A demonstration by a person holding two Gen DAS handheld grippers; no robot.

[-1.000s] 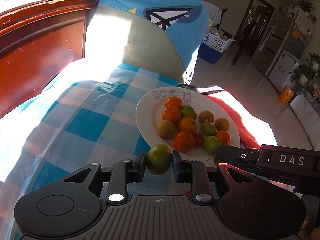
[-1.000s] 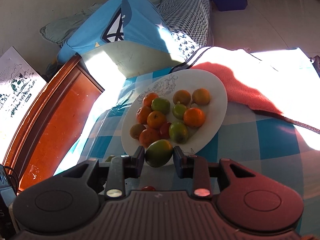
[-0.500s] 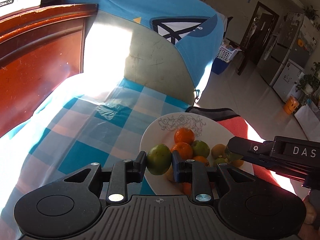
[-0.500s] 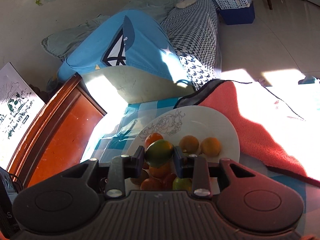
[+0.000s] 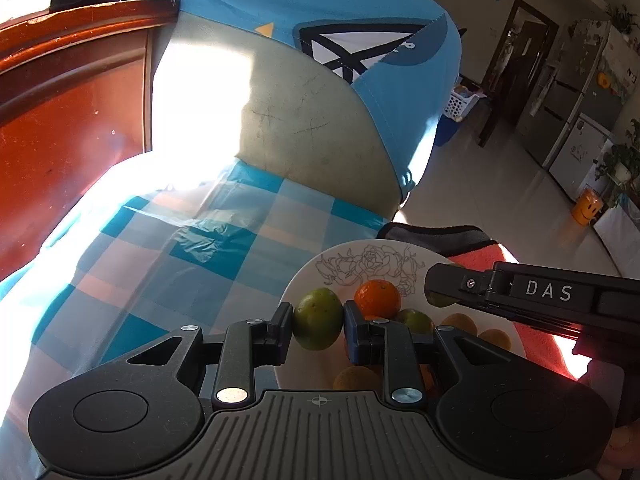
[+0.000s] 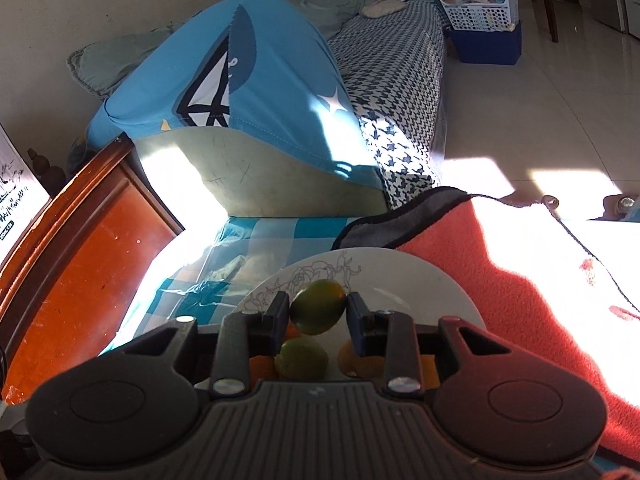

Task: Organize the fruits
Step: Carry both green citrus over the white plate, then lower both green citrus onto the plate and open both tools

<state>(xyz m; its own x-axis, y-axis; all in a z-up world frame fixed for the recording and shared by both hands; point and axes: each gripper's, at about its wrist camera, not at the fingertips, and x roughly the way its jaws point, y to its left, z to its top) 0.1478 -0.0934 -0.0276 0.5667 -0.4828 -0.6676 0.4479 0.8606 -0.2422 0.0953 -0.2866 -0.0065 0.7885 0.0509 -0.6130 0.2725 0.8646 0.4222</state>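
My left gripper (image 5: 318,322) is shut on a green fruit (image 5: 318,319), held over the left rim of a white plate (image 5: 308,280) with a rose drawing. On the plate lie an orange (image 5: 378,298) and several green and orange fruits, partly hidden behind the fingers. The right gripper shows from the side at the right (image 5: 434,290), over the plate. In the right wrist view my right gripper (image 6: 318,312) is shut on a green-orange fruit (image 6: 318,306) above the plate (image 6: 400,270), with a green fruit (image 6: 300,358) and oranges below it.
The plate rests on a blue checked cloth (image 5: 192,264), with a red towel (image 6: 500,304) to its right. Behind stand a blue-covered sofa arm (image 5: 320,80) and a reddish wooden board (image 5: 68,120). Strong sun patches fall on cloth and floor.
Both grippers, each still holding its fruit, have moved forward over the plate; most of the fruit pile has slid beneath the fingers and the sofa looms closer.
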